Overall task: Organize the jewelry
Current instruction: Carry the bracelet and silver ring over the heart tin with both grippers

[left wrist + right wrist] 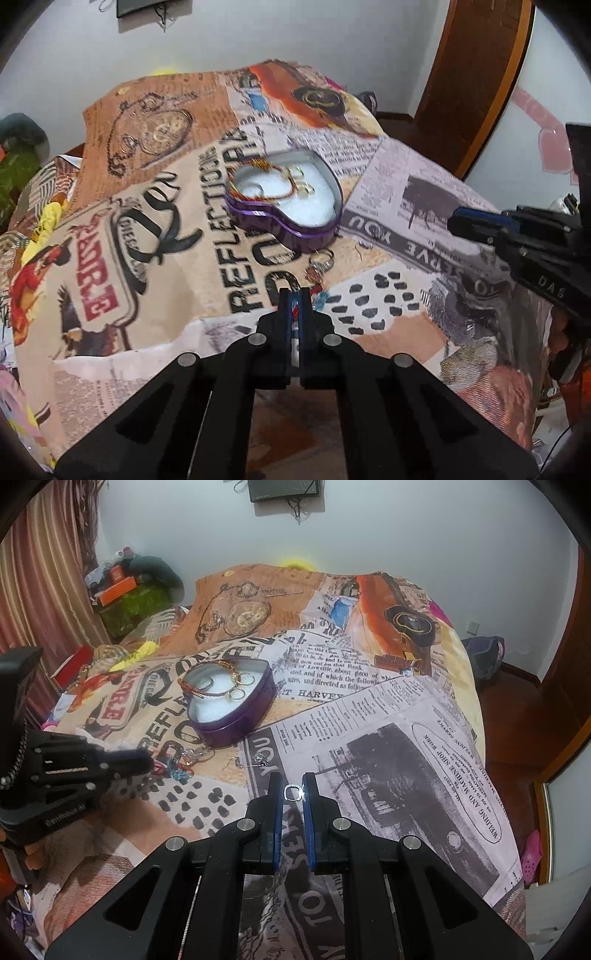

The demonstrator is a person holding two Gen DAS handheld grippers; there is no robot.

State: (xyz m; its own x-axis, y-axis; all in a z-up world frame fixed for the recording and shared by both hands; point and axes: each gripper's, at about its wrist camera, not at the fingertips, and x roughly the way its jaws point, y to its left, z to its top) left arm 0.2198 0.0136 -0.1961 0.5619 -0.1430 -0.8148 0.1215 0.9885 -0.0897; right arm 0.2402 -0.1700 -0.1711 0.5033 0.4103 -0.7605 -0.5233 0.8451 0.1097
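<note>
Right wrist: right gripper [294, 794] low over bedspread [406, 738], jaws narrowly apart, pinching a silver ring [291, 793].
Left wrist: left gripper [294, 300] nearly closed, gripping something red, identity unclear.
Tin [291, 201]: open, ahead of both.

A newspaper-print bedspread [369, 716] carries most of the legible type: "WELDING AND MACHINE SHOP WORK" in an oval at 3 o'clock, "HARVEY" near centre, "REFLECTIONS" at 9 o'clock. The right claw [458, 223] bears "DAS" on its black body.
</note>
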